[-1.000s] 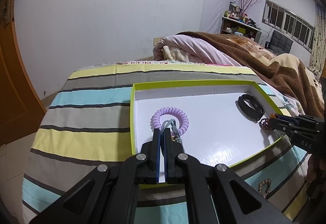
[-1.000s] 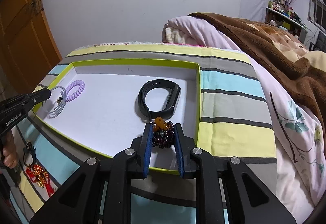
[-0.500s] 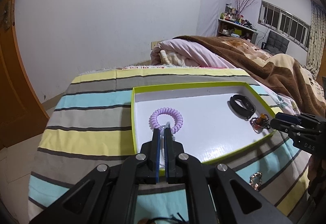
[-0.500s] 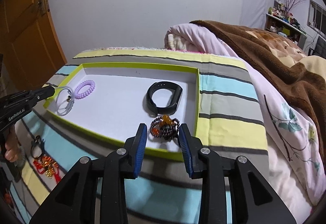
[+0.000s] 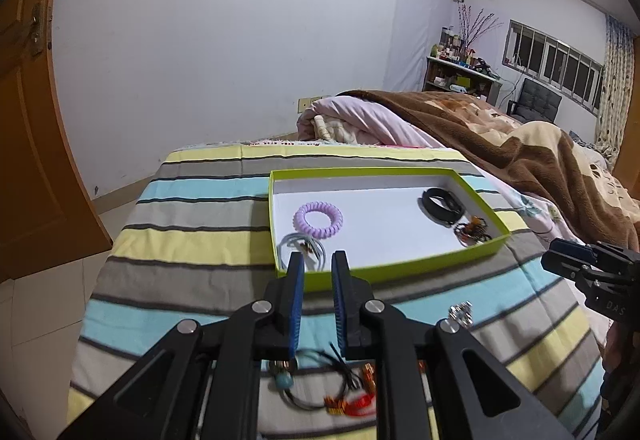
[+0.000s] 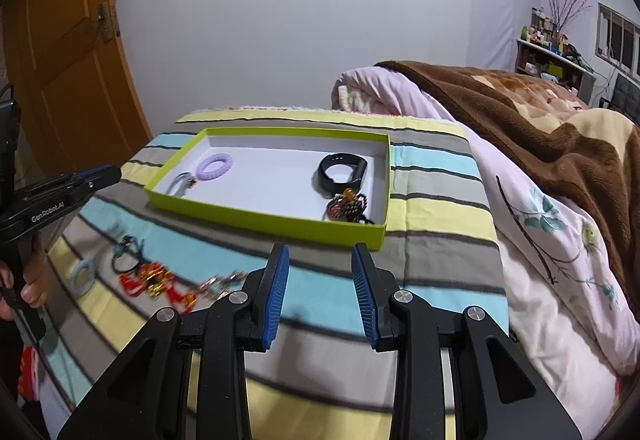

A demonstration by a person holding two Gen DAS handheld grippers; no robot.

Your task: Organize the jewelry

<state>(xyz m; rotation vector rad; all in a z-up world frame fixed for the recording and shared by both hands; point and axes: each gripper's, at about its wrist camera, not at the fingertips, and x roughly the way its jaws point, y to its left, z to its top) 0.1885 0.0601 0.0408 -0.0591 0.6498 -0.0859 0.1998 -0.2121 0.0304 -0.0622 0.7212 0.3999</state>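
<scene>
A green-rimmed white tray (image 5: 384,272) (image 6: 264,218) lies on the striped bedspread. In it are a purple coil bracelet (image 5: 318,219) (image 6: 216,165), a grey cord bracelet (image 5: 301,245) (image 6: 181,182), a black band (image 5: 441,200) (image 6: 342,173) and a dark bead bracelet (image 5: 472,231) (image 6: 346,206). My left gripper (image 5: 317,260) is open and empty, just short of the tray's near left corner. My right gripper (image 6: 319,254) is open and empty, in front of the tray's near right side. Loose pieces lie near me on the bedspread: a red-gold charm (image 6: 154,282) (image 5: 352,406), a black cord with a teal bead (image 5: 304,384) (image 6: 128,254), a silver piece (image 5: 460,312).
A pale blue ring (image 6: 82,276) lies at the left of the bedspread. A brown blanket (image 6: 540,120) and pink quilt (image 6: 520,240) are heaped to the right. An orange door (image 6: 68,52) stands at left, past the bed's edge.
Both grippers opened and drew back from the tray. The left let go of the grey cord bracelet; the bead bracelet, let go earlier, lies in the tray. The loose pieces came into view.
</scene>
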